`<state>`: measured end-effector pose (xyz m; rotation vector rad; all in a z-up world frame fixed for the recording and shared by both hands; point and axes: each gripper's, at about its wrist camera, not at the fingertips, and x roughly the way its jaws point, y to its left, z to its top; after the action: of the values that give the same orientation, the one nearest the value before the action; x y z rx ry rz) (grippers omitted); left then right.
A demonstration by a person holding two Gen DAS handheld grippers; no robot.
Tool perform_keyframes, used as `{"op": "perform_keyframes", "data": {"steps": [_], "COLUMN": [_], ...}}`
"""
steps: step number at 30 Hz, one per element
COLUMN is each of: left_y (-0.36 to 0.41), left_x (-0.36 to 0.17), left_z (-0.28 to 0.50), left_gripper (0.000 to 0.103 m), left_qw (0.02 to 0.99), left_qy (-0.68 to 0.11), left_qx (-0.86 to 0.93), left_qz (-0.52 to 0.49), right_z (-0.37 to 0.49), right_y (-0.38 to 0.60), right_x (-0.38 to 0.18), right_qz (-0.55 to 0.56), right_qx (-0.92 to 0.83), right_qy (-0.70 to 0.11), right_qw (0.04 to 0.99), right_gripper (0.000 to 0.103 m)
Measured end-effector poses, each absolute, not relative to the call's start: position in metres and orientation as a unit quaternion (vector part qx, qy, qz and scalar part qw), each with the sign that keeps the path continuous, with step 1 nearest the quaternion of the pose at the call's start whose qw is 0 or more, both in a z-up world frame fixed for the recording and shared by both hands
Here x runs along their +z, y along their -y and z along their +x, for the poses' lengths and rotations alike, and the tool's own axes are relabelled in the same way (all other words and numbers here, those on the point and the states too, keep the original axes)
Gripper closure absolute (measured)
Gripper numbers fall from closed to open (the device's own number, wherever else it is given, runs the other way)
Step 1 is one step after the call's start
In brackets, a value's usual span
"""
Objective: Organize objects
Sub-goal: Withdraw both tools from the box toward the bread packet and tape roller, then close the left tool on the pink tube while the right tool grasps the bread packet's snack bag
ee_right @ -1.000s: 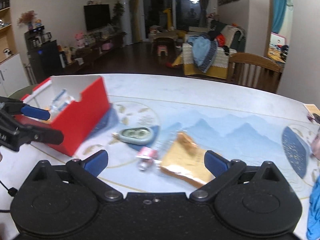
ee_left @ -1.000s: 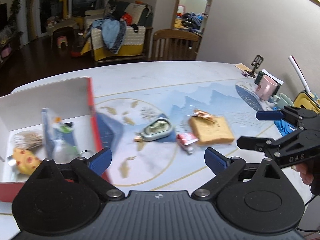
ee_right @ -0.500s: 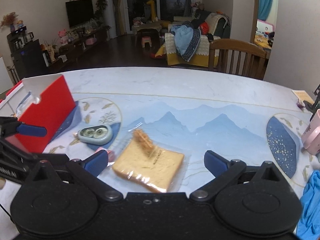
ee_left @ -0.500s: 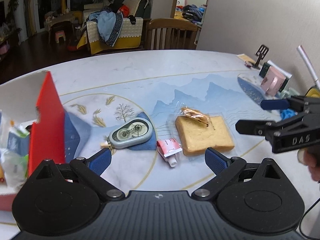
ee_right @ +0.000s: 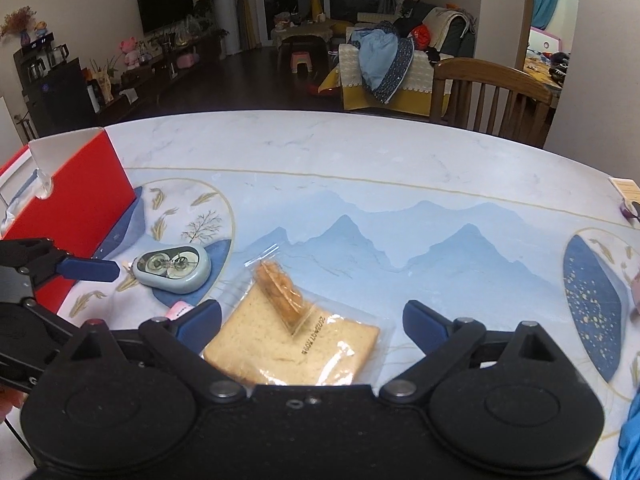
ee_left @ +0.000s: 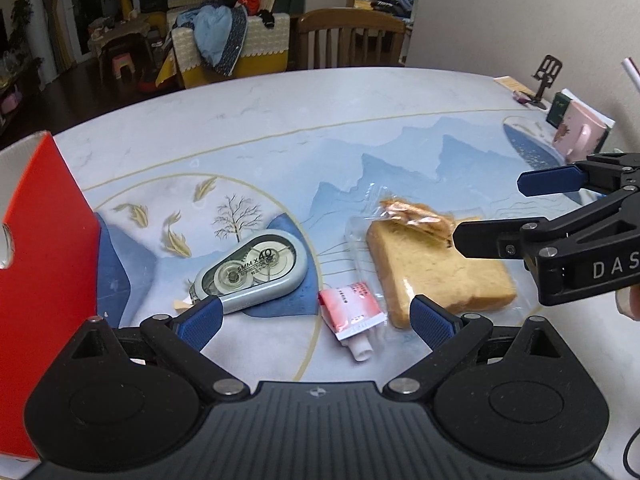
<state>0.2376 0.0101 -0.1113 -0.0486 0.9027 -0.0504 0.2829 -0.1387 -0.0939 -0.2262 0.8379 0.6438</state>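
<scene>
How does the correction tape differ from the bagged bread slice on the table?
The correction tape is a rounded grey-blue plastic case; the bread slice is flat, square and tan. The tape lies bare, while the bread is sealed in a clear bag. The tape lies nearer the red box than the bread. Both lie flat on the table, ungripped.

table (ee_right: 360, 152): smooth, faintly glossy, marble-look top with printed blue scenery
bread (ee_right: 296, 348): porous crumb inside clear, shiny plastic wrap
correction tape (ee_left: 252, 270): smooth grey plastic, clear window
box (ee_left: 44, 248): matt red card
chair (ee_right: 492, 96): varnished wood
</scene>
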Motion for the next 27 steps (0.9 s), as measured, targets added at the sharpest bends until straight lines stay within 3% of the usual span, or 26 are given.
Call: {"op": "perform_keyframes", "data": {"steps": [13,20,22,27], "left_y": [-0.014,-0.016,-0.016,-0.016], "left_x": [-0.126,-0.128,-0.127,-0.125], "left_z": [0.245,0.243,0.241,0.237], "left_gripper": [0.003,0.004,0.01,0.035], "left_qw": [0.895,0.896,0.897,0.895], "left_qy": [-0.443,-0.438,-0.436,-0.435], "left_qx": [-0.017,-0.027,-0.032,-0.052], "left_qz": [-0.047,-0.059,-0.06,-0.08], "right_z": [0.294,0.297,0.297,0.296], "right_y": [0.116,0.108,0.105,0.104], "right_x": [-0.107,-0.115,-0.117,-0.117], "right_qz": [-0.126,-0.139,-0.143,-0.15], "right_qx": [0.314,0.316,0.316,0.319], "right_qy": [-0.408,-0.412,-0.411,-0.405], "right_qw": [0.848,0.843,0.843,0.843], "right_gripper": [0.019,0.034,0.04,0.048]}}
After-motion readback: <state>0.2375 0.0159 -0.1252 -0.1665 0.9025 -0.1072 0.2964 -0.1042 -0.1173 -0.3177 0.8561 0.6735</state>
